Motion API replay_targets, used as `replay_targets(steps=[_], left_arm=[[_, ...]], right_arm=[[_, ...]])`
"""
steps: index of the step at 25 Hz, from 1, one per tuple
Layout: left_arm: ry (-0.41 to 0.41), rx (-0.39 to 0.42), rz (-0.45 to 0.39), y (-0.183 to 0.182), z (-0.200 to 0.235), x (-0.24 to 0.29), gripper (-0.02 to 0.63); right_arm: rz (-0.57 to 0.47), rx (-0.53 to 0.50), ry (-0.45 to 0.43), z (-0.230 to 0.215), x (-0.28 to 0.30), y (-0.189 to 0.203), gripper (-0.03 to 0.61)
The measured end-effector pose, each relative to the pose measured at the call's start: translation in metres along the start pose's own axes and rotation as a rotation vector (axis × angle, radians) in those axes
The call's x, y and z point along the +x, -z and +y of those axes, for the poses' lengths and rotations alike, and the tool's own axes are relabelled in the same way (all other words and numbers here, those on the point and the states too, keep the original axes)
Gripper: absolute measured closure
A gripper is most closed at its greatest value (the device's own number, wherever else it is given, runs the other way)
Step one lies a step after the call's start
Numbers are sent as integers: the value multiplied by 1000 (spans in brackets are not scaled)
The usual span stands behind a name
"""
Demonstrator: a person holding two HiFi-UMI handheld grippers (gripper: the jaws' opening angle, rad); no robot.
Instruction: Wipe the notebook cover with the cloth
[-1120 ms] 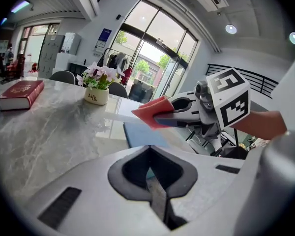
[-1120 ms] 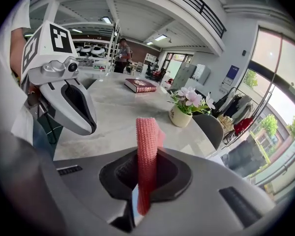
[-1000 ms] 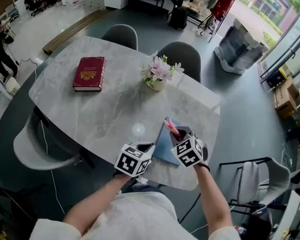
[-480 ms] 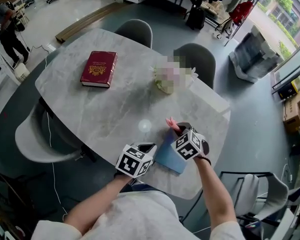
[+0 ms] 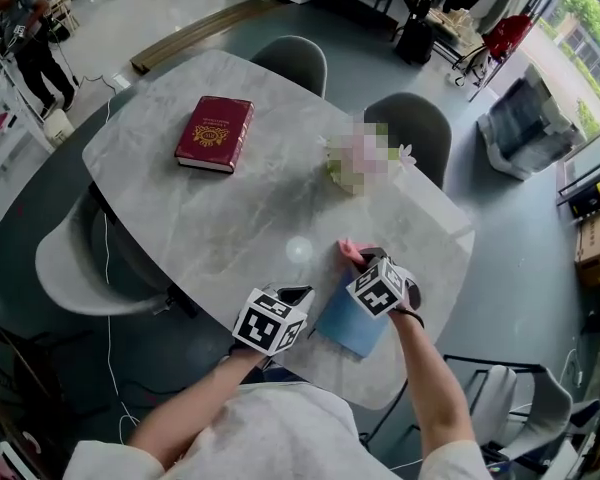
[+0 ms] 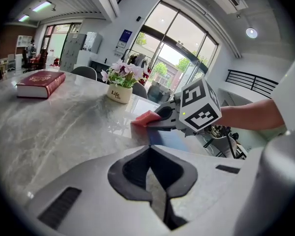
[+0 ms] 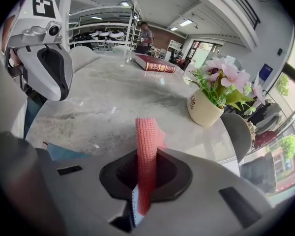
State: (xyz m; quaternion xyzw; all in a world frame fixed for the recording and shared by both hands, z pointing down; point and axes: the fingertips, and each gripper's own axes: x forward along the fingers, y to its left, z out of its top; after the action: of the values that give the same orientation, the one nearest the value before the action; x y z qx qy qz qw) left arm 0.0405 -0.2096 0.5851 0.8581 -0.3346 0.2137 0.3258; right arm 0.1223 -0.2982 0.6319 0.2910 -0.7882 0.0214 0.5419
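Right hand-held gripper (image 5: pixel 364 265) has crept slightly along the blue notebook (image 5: pixel 348 326) on the worktop (image 5: pixel 230 218), jaws clamped on the pink cloth (image 5: pixel 350 253) at its far edge. Left hand-held gripper (image 5: pixel 292 296) is closed and empty beside it. We judge the wipe is under way.

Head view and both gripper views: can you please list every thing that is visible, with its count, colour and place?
table: one, grey marble, centre
book: one, dark red, closed, far left on table
flower pot: one, cream with pink flowers, far right on table
notebook: one, blue, near edge of table
cloth: one, pink, in right gripper's jaws
chairs: at least three, grey, round table
person: one, dark clothes, far left
left gripper: shut, empty, left of notebook
right gripper: shut on cloth, over notebook
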Motion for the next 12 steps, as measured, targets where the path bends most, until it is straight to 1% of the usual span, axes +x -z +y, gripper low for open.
replay_targets(steps=[6, 12], left_arm=[[-9, -10, 1, 1, 4, -1, 606], [-8, -9, 0, 3, 5, -4, 606]], right_arm=[[3, 3, -22, 7, 4, 0, 563], [5, 3, -24, 15, 3, 0, 563]])
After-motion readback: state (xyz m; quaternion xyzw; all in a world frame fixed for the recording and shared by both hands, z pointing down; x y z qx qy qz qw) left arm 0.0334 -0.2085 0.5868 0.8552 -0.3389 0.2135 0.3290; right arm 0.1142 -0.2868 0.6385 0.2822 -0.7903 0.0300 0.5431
